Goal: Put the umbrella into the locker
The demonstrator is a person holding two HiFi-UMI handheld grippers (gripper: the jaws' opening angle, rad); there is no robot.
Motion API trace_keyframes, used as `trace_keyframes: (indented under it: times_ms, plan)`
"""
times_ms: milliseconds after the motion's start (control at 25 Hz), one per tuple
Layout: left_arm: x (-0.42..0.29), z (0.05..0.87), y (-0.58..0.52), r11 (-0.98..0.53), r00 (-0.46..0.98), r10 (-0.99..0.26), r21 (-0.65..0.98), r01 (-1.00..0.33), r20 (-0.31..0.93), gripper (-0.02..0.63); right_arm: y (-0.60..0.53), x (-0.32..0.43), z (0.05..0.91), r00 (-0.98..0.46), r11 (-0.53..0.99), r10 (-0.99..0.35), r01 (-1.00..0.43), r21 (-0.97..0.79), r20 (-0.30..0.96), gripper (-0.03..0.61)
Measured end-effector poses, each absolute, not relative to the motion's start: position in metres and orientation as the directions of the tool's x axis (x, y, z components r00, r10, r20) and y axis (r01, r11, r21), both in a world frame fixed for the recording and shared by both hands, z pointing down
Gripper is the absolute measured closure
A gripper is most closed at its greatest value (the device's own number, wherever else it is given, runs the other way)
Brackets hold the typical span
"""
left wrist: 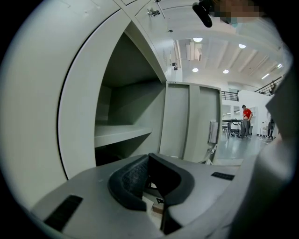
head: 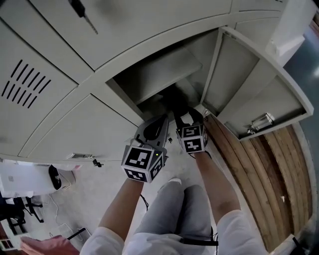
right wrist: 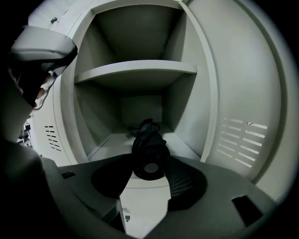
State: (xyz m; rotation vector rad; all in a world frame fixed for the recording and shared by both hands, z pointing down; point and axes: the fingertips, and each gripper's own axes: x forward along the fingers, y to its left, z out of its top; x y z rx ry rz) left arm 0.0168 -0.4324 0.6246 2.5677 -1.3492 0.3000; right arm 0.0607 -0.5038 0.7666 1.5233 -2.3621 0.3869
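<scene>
The folded black umbrella [right wrist: 148, 149] lies lengthwise on the floor of the open locker's lower compartment [right wrist: 110, 142], its round end facing the right gripper view. My right gripper [right wrist: 149, 179] is shut on that near end, a pad against each side. In the head view the umbrella [head: 174, 98] is a dark shape inside the opening, with the right gripper [head: 188, 117] at the locker's mouth. My left gripper [head: 158, 124] hovers just left of it, outside the opening; its jaws [left wrist: 149, 161] meet at the tips with nothing between them.
The locker door [head: 249, 84] stands swung open to the right. A shelf [right wrist: 135, 70] splits the compartment above the umbrella. Closed locker doors [head: 60, 124] lie to the left, one with a key [head: 79, 10]. Wooden flooring [head: 259, 164] runs on the right. A person in red [left wrist: 246, 119] stands far off.
</scene>
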Motion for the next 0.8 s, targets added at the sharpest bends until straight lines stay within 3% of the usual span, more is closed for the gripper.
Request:
trace_keyframes:
  times_ms: [520,800]
  plan:
    - [0.015,0.602,-0.426,-0.549,0.546,-0.763,0.099,-0.830,0.346,0.609,-0.517,0.067,0.771,-0.376,0.364,-0.759,-0.922,-0.133,0.532,0.360]
    - [0.024,0.562,-0.405,-0.552,0.548,-0.743,0.110,-0.826,0.385,0.609,-0.486,0.074,0.696,-0.419,0.400,-0.736,-0.903,-0.158,0.532,0.360]
